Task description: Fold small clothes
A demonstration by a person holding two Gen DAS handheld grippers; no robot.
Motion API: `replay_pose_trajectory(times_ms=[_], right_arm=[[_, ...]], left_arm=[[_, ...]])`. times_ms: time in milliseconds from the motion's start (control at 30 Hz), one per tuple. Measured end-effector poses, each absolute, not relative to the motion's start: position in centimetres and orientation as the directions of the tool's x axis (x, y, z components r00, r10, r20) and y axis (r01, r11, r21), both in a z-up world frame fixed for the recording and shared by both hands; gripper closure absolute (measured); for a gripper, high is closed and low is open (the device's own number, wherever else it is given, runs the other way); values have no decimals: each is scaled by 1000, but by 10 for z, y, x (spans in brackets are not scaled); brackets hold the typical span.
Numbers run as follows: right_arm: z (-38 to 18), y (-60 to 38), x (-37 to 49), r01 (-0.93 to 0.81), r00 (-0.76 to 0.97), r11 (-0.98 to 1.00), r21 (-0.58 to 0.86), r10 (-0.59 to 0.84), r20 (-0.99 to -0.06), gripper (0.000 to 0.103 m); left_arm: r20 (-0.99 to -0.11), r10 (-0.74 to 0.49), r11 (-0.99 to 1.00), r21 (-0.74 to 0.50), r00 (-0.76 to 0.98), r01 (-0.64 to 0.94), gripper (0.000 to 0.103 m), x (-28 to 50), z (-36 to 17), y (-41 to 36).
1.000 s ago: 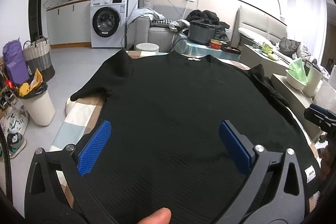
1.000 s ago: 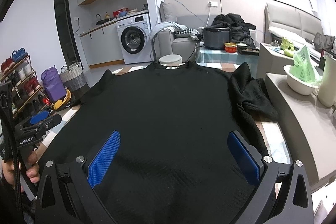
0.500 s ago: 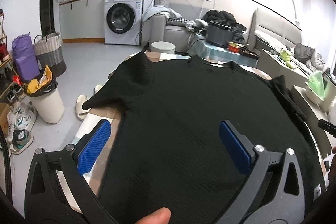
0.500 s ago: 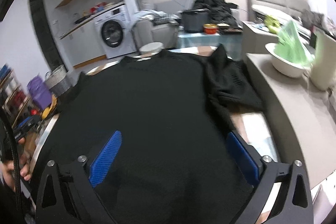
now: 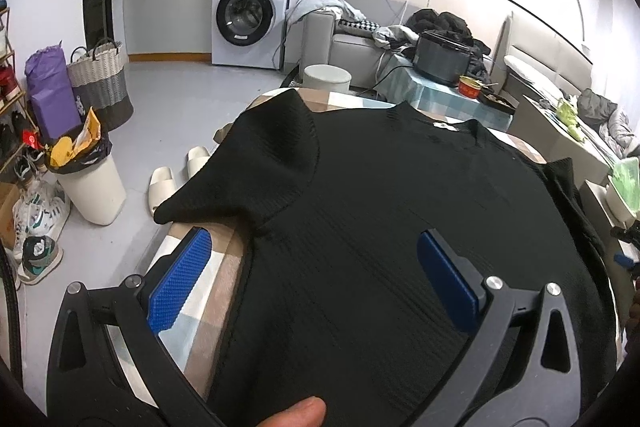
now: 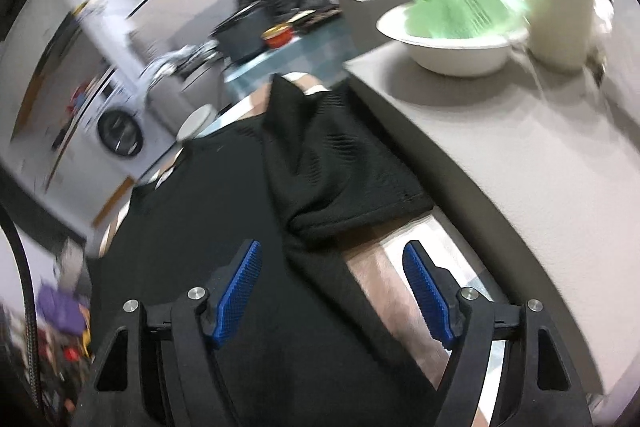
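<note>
A black knit sweater (image 5: 392, 227) lies spread flat on a checked tablecloth (image 5: 208, 287), neckline at the far end. My left gripper (image 5: 312, 267) is open over its left edge, below the folded-in left sleeve (image 5: 260, 175). One blue pad hangs over the cloth and the other over the sweater. In the blurred right wrist view the same sweater (image 6: 192, 235) shows its right side edge running between the pads of my right gripper (image 6: 332, 291). Its jaws are closing and stand apart from the fabric. The right sleeve (image 6: 340, 171) lies bunched just ahead.
A grey counter (image 6: 520, 155) runs along the table's right side with a white bowl (image 6: 448, 47) holding green paper. On the floor to the left stand a white bin (image 5: 92, 187), slippers (image 5: 164, 183) and shoes. A thumb (image 5: 296, 415) shows at the bottom edge.
Both grippers moved outward from over the sweater's middle, the left to its left edge, the right to its right edge. The right gripper rolled and its jaws narrowed.
</note>
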State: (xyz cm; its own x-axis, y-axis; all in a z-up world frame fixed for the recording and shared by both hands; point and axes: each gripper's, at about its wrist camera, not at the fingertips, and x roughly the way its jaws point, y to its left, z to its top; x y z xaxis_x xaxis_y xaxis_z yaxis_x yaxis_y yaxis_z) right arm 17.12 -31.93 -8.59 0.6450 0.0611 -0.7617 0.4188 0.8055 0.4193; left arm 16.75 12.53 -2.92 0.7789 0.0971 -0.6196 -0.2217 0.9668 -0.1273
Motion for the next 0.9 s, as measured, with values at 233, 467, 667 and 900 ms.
replay_pose_trajectory(times_ms=[233,467,667,900], right_arm=[[-112,-343,196,557,607,688,465,44,-793,40],[-117,-351,210,625,580,666,407,-47,-814,82],[-75,-305,224,466,664,862,199,-192,-723,97],[-21,-196,245,-236,757,971,27,201,-622,97]], left_arm=[[-634,132,952,-133,762,-276,1,184,-36,148],[-640,154,948,-118,753,-295,1,187,-43,154],[-639,166,947,-108,751,-301,1,187,-45,154],[-635,190,942,-96,749,-320,1,187,-45,158]])
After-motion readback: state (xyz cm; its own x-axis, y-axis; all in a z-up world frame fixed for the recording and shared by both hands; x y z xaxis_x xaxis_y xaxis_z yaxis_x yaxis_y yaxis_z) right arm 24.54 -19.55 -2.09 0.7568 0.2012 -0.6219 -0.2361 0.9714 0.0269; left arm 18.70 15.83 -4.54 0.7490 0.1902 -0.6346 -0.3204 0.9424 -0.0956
